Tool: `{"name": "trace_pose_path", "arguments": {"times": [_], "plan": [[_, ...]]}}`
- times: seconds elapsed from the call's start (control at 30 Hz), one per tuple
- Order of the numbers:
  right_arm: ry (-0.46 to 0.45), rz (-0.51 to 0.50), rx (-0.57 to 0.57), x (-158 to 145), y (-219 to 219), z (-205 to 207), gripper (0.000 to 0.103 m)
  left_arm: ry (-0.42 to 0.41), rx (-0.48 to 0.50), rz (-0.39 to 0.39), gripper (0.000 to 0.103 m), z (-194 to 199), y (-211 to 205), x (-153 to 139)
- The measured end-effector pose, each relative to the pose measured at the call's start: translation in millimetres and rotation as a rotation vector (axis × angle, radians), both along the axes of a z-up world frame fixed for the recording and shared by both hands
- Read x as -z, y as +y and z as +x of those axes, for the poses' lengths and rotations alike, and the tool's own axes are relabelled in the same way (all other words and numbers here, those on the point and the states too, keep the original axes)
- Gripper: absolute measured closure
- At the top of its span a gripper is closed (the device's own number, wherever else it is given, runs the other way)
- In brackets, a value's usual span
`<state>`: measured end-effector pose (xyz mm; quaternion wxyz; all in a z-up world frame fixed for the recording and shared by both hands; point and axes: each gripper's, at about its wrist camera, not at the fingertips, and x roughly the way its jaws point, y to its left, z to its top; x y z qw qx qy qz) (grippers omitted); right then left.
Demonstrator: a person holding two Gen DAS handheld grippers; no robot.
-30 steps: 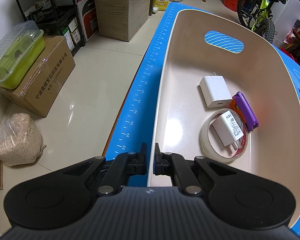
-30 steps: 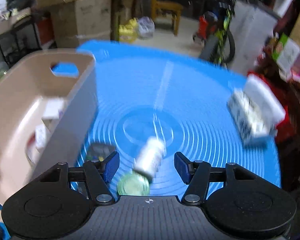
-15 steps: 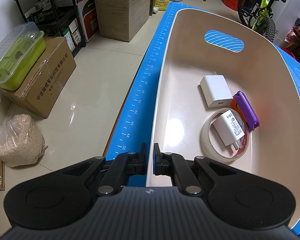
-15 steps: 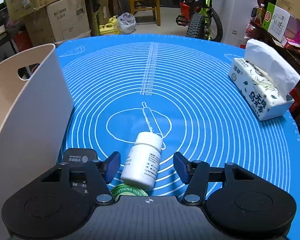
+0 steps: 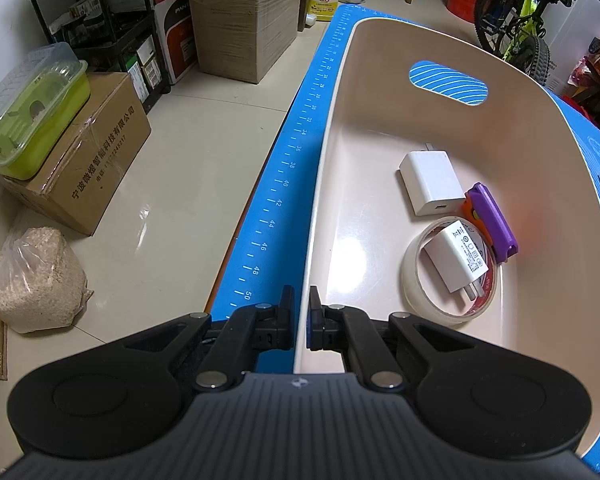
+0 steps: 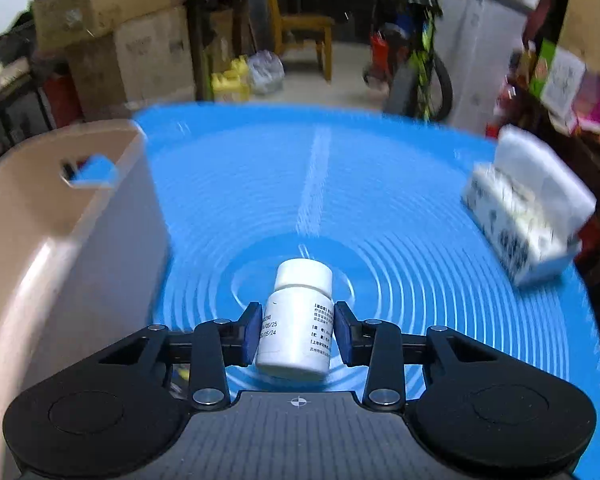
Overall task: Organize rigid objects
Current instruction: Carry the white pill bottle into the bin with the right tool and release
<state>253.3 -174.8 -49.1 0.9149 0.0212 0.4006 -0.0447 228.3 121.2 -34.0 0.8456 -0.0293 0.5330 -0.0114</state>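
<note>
My left gripper [image 5: 299, 307] is shut on the near rim of a beige plastic bin [image 5: 324, 184] standing on the blue mat [image 5: 284, 184]. Inside the bin lie a large white charger [image 5: 431, 187], a small white plug [image 5: 456, 261] within a clear tape roll [image 5: 416, 280], and a purple-and-orange clip [image 5: 494, 222]. My right gripper [image 6: 299, 326] is shut on a white pill bottle [image 6: 300, 316] and holds it above the blue mat [image 6: 320, 200], cap pointing away. The bin [image 6: 60, 248] is to its left.
A tissue pack [image 6: 520, 216] lies at the mat's right side. Cardboard boxes [image 5: 80, 168], a green lidded container [image 5: 32, 108], a bag of grain [image 5: 32, 276] and a shelf stand on the floor at left. A bicycle [image 5: 520, 28] and a chair stand beyond the table.
My right gripper closed on the white pill bottle and lifted it off the mat; the green tin and black item below are out of sight. The left gripper stayed put.
</note>
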Motion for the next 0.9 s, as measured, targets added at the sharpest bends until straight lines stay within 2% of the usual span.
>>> {"name": "trace_pose_path", "arguments": {"times": [0.23, 0.37, 0.47, 0.63, 0.73, 0.9], "plan": [[-0.181, 0.019, -0.154, -65.0, 47.6, -1.3, 0.058, 0.000, 0.000, 0.000, 0.096, 0.0, -0.1, 0.1], [-0.192, 0.037, -0.277, -80.4, 87.7, 5.7, 0.058, 0.000, 0.000, 0.001, 0.096, 0.0, -0.1, 0.1], [-0.170, 0.049, -0.355, -80.3, 116.3, 13.3, 0.058, 0.000, 0.000, 0.000, 0.096, 0.0, -0.4, 0.1], [-0.093, 0.045, -0.436, -63.2, 158.4, 32.4, 0.058, 0.000, 0.001, 0.000, 0.096, -0.1, 0.1, 0.2], [-0.040, 0.046, -0.460, -52.6, 179.0, 38.3, 0.058, 0.000, 0.002, 0.000, 0.096, 0.0, 0.2, 0.4], [0.056, 0.081, -0.463, -27.8, 189.7, 51.2, 0.058, 0.000, 0.002, -0.005, 0.096, 0.3, 0.6, 0.8]]}}
